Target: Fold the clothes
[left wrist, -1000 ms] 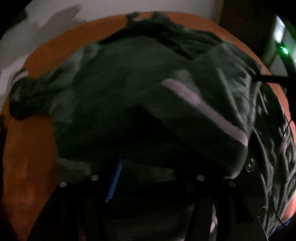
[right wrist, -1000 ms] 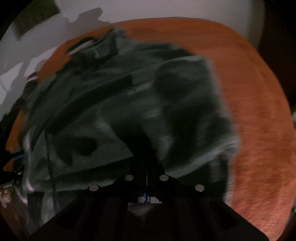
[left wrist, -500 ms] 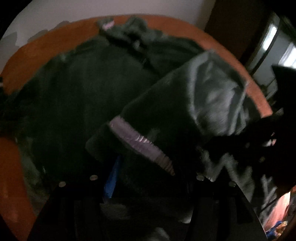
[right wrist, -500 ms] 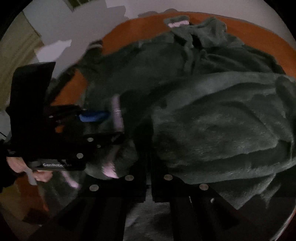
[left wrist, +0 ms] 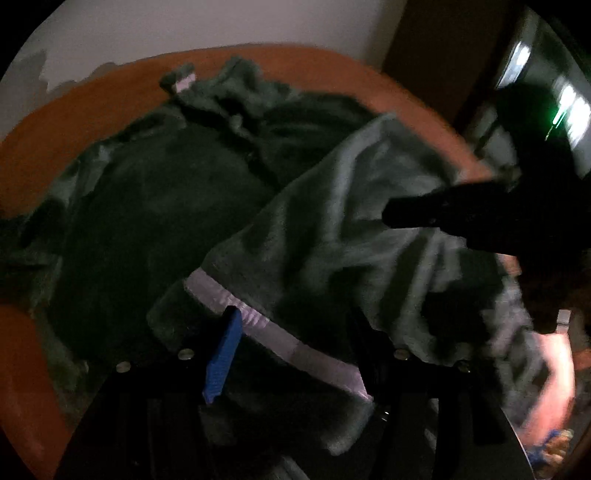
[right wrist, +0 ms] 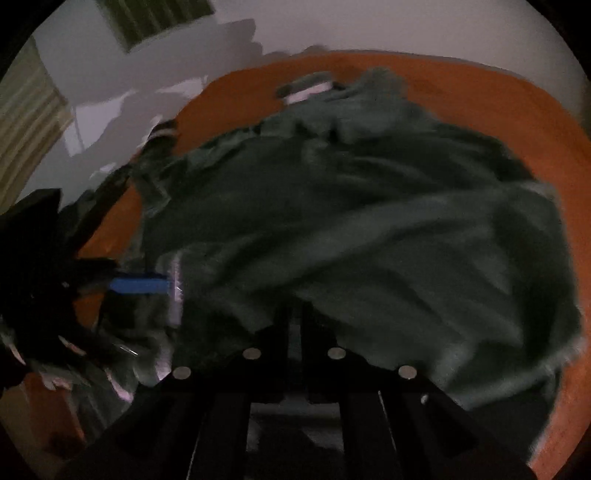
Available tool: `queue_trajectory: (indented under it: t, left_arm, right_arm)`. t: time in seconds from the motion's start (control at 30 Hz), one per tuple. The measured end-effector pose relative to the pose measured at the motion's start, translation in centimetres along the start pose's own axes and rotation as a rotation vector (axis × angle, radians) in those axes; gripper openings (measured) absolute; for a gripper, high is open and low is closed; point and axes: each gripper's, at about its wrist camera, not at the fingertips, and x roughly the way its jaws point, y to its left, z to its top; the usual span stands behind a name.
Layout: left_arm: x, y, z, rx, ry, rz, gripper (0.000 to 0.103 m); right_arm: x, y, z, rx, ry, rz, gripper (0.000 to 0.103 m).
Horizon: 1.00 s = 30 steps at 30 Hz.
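One garment, two grippers. We note a dark green fleece garment (right wrist: 369, 229) with a pale lilac band (left wrist: 273, 332) along one edge, heaped over most of the round orange desk (right wrist: 517, 110), one flap doubled back toward the near edge. Left gripper (left wrist: 295, 350): jaws spread, the banded hem between them, one blue pad (left wrist: 223, 354) showing; whether they press we cannot tell. Right gripper (right wrist: 295, 317): jaws pressed together, pinching a fold of fleece. Pale wall (right wrist: 369, 26) beyond the far edge. Views dim, blurred.
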Motion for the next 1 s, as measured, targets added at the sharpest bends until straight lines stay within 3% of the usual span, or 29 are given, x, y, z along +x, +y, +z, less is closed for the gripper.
queue_trajectory:
  t: [0.07, 0.17, 0.43, 0.6, 0.67, 0.83, 0.9, 1.0]
  left_arm:
    - [1.5, 0.8, 0.0, -0.041, 0.035, 0.048, 0.060]
    - [1.3, 1.8, -0.8, -0.067, 0.018, 0.039, 0.060]
    - [0.3, 2.3, -2.3, -0.042, 0.001, 0.024, 0.060]
    - [0.2, 2.6, -2.4, -0.038, 0.003, 0.015, 0.060]
    - [0.0, 3.0, -2.4, -0.045, 0.002, 0.001, 0.060]
    - [0.5, 2.8, -2.0, -0.040, 0.000, -0.010, 0.060]
    - [1.0, 2.8, -1.7, -0.036, -0.001, -0.010, 0.060]
    - [1.0, 2.9, -1.9, -0.026, -0.003, -0.004, 0.060]
  right_arm:
    - [2.0, -0.2, 1.1, -0.026, 0.041, -0.010, 0.004]
    - [4.0, -2.2, 2.8, -0.034, 0.074, -0.035, 0.002]
    - [1.4, -17.0, 6.0, 0.213, -0.003, -0.190, 0.000]
    - [-0.5, -19.8, 8.0, 0.277, -0.035, -0.270, 0.000]
    - [-1.3, -19.3, 7.9, 0.315, -0.058, -0.243, 0.003]
    - [-2.8, -10.1, 3.9, 0.264, -0.078, 0.047, 0.004]
    - [-2.0, -5.2, 1.3, 0.182, -0.034, 0.120, 0.004]
    - [0.6, -1.0, -1.3, 0.088, 0.078, 0.133, 0.004]
